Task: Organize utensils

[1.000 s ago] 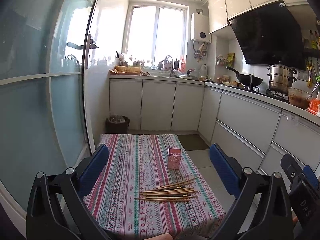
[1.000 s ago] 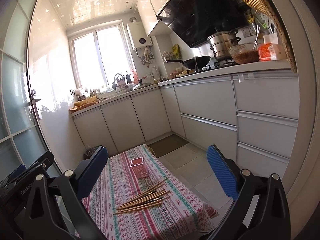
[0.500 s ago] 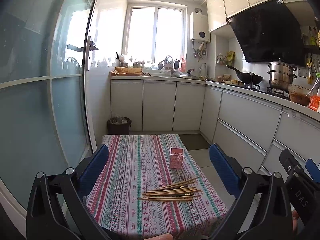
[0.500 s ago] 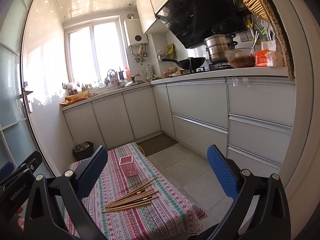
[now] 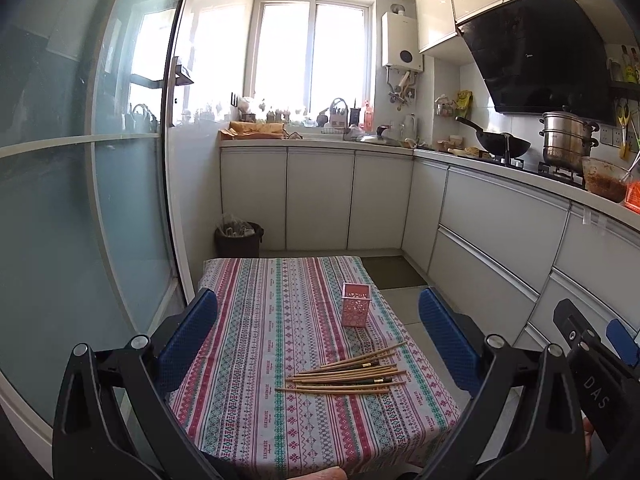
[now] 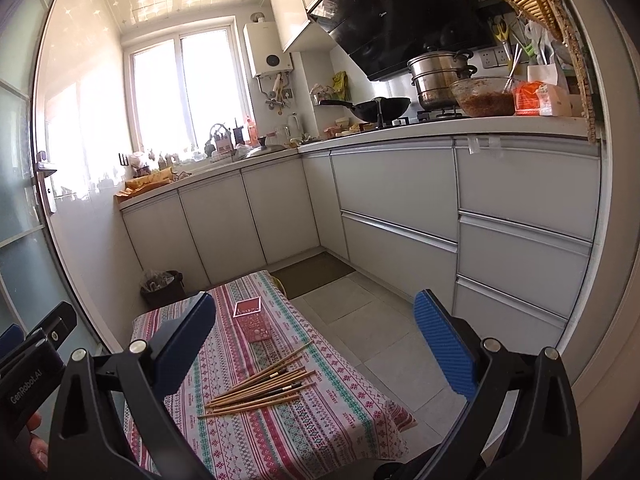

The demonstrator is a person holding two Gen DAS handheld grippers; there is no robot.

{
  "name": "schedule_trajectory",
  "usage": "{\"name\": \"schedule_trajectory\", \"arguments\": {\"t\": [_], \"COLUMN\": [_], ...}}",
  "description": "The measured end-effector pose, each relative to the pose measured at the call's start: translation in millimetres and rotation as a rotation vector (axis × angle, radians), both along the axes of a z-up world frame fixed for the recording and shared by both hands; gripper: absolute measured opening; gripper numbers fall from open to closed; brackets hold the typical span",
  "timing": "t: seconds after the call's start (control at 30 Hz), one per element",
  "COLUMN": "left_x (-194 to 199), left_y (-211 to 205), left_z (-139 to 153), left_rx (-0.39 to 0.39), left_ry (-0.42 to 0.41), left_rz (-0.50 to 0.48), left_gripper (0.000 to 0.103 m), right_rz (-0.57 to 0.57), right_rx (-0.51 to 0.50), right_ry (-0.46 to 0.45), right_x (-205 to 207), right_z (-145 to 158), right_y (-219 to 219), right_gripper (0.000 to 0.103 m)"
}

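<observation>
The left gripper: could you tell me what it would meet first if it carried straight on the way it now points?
Probably the far end of the patterned tablecloth beyond the pink holder; the left gripper is open and high above it. Depth is uncertain.

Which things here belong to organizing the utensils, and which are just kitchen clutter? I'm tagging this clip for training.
For the job:
- chopsticks, loose pile on the striped tablecloth
- pink holder, upright, apart from the pile
- left hand-held gripper and right hand-held gripper, both open

Just lying about:
- wok
- steamer pot
- bin
</observation>
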State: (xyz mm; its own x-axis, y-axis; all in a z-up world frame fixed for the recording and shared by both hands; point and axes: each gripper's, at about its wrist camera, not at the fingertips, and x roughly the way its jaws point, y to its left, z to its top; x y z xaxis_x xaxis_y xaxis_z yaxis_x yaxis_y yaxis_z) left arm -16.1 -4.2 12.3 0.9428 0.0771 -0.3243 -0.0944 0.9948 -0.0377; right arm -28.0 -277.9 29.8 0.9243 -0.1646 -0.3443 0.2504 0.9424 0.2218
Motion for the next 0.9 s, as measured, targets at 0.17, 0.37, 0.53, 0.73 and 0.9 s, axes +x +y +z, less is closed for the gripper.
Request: {"name": "schedule_trajectory", "arguments": {"t": [0.17,0.37,0.53,0.73,0.9], "left_x": [23,74,178,303,365], "left_y": [-1,-8,-36,-92,-131], "left_z": [-13,-35,-70,-166,-233], "left_rx": [0.004,0.041,0.156,0.284,0.349], "left_ry": [0.052,0.135,0.353,0.741,0.946], "left_rz": [-0.002,-0.036,-0.273,-0.536,-0.717], "left_gripper": [0.096,0.096,0.096,0.096,0.094], "right_rz": [0.006,-0.019,-0.031,-0.043,-0.036], "right_rx": [0.008,0.087,0.235,0.399,0.487], "right_ry": [0.046,0.141,0.277,0.413,0.529], "right_x": [19,50,95,153,192], "right_z": [-15,-46,-99,-172,-221], "right_y": [1,-16,-46,-67,-73], "right_gripper": [0.097,0.097,0.097,0.097,0.097]}}
